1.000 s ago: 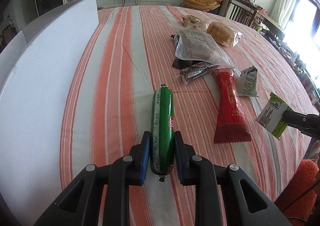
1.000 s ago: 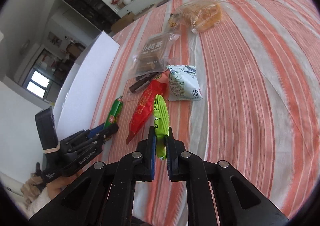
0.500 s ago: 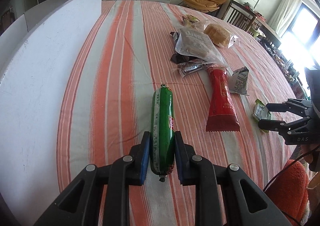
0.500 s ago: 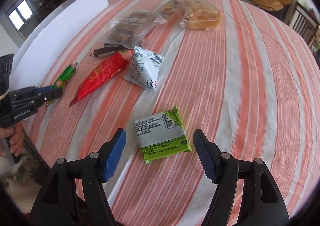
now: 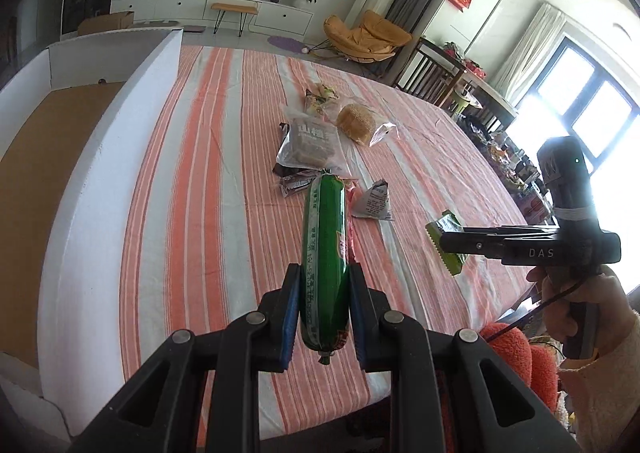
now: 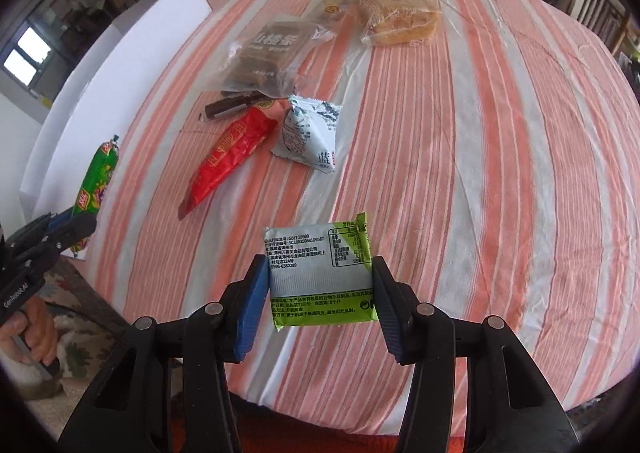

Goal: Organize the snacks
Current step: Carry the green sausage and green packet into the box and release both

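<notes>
My left gripper (image 5: 324,317) is shut on a green sausage stick (image 5: 325,253) and holds it above the striped table; the stick also shows in the right wrist view (image 6: 98,183). My right gripper (image 6: 320,293) is shut on a green-and-white flat packet (image 6: 320,277), gripped by its side edges and lifted off the cloth. The packet also shows in the left wrist view (image 5: 446,241). A red snack bag (image 6: 230,155), a white triangular pouch (image 6: 310,135), a dark bar (image 6: 228,107), a clear bag of brown slices (image 6: 268,53) and wrapped bread (image 6: 400,19) lie on the table.
An open white cardboard box (image 5: 104,157) with a brown floor stands along the table's left side. The striped tablecloth (image 6: 500,173) reaches the near edge. Chairs and furniture stand beyond the far side.
The right gripper dropped the green packet flat on the table, opened, then closed on its side edges and lifted it. The left gripper rose with the sausage stick.
</notes>
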Tool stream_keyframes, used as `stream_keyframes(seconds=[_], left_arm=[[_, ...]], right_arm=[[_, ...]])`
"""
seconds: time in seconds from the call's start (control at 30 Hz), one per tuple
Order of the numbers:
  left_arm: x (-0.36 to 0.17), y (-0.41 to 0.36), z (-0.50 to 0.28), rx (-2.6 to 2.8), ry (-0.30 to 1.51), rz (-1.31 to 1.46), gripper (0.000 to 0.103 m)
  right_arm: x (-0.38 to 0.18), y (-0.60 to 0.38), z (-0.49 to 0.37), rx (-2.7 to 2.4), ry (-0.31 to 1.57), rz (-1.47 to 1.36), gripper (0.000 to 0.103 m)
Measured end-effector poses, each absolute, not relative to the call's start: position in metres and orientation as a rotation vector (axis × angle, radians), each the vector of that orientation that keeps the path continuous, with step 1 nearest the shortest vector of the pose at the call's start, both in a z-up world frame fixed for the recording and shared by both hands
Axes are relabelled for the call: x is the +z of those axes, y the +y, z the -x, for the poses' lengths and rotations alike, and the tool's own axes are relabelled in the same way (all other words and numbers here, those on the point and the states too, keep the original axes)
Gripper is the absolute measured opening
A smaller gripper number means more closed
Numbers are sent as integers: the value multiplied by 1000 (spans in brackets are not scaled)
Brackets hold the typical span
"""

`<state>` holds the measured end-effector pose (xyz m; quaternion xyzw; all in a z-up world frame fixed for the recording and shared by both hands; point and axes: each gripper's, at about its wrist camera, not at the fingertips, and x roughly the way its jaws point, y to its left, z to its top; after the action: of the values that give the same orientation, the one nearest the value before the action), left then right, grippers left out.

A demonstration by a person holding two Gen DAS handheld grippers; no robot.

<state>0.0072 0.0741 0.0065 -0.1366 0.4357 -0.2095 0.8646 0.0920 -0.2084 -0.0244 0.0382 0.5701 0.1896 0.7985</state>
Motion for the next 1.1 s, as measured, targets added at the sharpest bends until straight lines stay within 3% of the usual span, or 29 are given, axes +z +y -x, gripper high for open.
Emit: stream_keyframes(seconds=[0.23,0.37,0.43,0.47,0.5,0.53,0.57,0.6,0.73,0.9,1.1], left_arm=[[83,186,14,-228,733,405,22],[79,253,17,50,718,346,22],[64,278,12,162,757,328,23],[55,286,9,215,777,313,31],[48,294,8,253,794,304,48],[40,296,6,277,807,300,59],[35,298,7,288,804,303,71],[31,294,8,291,785,308,73],[31,265,5,220,713,310,73],[41,194,-22,31,660,176,80],[17,143,-58,7,711,119,80]], right_arm=[[68,-90,-87,757,1032,-298,54],[83,-8,-93,907,1015,-394,54],[79,26,-99,948,1016,-430,59],[75,39,-103,971,1023,-438,61],[73,48,-105,977,1035,-441,76],[71,52,-106,965,1034,-444,81],[70,49,-105,964,1023,-453,81],[69,43,-105,967,1006,-458,81],[61,0,-93,775,924,-338,80],[5,-90,-74,352,858,-148,80],[-49,-213,-52,-89,829,-198,80]])
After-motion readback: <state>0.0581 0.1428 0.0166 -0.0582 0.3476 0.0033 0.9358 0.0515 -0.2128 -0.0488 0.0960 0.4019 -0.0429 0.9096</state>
